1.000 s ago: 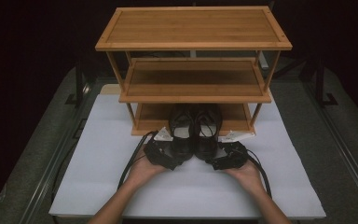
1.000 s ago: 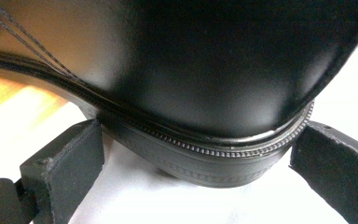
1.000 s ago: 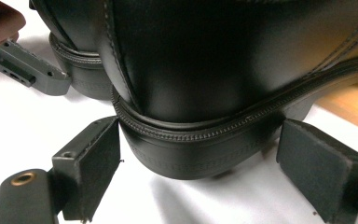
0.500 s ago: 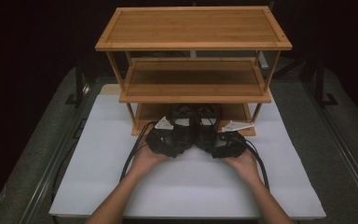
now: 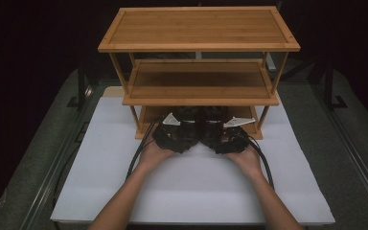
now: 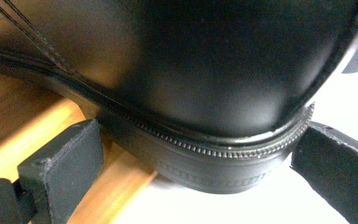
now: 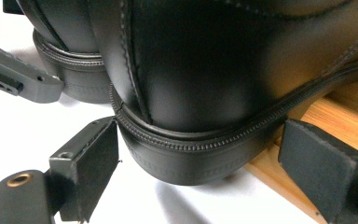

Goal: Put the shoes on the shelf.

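Two black leather shoes lie side by side, toes in, at the bottom shelf (image 5: 149, 115) of a bamboo rack (image 5: 199, 28). My left gripper (image 5: 187, 127) is shut on the heel of the left shoe (image 5: 188, 114). The right gripper (image 5: 216, 128) is shut on the heel of the right shoe (image 5: 213, 114). In the left gripper view the pads (image 6: 60, 163) press the sole of the shoe (image 6: 214, 70). In the right gripper view the right shoe (image 7: 205, 70) sits between the pads (image 7: 91, 163), with the left shoe (image 7: 65, 46) beside it. Both heels overhang the shelf's front edge.
The rack has three tiers and stands at the back of a white mat (image 5: 196, 191) on a grey table. The middle shelf (image 5: 199, 86) hangs low over the shoes. Cables (image 5: 141, 143) trail from both grippers. Dark surroundings lie beyond the table edges.
Both hands have pushed forward, carrying the two shoes from the mat in front of the rack into the bottom shelf.
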Available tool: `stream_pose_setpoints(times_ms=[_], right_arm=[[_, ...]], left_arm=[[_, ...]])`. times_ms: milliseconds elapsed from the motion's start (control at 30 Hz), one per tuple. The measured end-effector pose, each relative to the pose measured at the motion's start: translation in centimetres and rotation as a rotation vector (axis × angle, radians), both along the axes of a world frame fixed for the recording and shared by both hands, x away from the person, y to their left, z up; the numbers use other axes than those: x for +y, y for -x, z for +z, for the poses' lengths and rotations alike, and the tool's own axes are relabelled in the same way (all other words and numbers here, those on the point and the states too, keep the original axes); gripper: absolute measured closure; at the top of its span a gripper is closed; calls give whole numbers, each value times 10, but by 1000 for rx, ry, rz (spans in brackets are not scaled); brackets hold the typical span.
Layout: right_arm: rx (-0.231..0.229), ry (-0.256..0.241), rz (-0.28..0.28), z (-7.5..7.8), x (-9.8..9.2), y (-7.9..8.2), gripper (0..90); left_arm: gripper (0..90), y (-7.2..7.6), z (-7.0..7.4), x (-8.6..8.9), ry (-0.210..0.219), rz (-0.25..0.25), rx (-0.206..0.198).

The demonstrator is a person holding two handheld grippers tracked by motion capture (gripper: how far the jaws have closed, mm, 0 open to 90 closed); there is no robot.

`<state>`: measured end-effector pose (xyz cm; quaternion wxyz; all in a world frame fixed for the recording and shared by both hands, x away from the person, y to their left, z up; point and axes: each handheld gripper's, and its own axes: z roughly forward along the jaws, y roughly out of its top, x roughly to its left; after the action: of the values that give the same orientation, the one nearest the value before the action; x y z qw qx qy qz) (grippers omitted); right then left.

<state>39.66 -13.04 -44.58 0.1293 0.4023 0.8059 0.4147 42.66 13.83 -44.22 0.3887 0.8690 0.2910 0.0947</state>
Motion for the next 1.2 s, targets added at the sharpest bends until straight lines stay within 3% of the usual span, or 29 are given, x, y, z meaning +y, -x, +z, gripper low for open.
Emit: stream_pose_setpoints(times_ms=[467,600,767,933,1200], right_arm=[[-38,44,-28,-2,6,-13,126],[-19,35,-28,-4,5,-15,125],[-27,51,-29,-1,5,-12,149],[-32,29,-27,6,0,-7,150],[-20,25,-22,10,-12,13,77]], left_arm=[[9,-14,-9,-3,16,46,23],[4,-15,-9,-3,18,49,26],[18,-13,-7,0,23,41,27],[35,-8,1,4,42,30,15],[18,8,10,18,28,10,-6]])
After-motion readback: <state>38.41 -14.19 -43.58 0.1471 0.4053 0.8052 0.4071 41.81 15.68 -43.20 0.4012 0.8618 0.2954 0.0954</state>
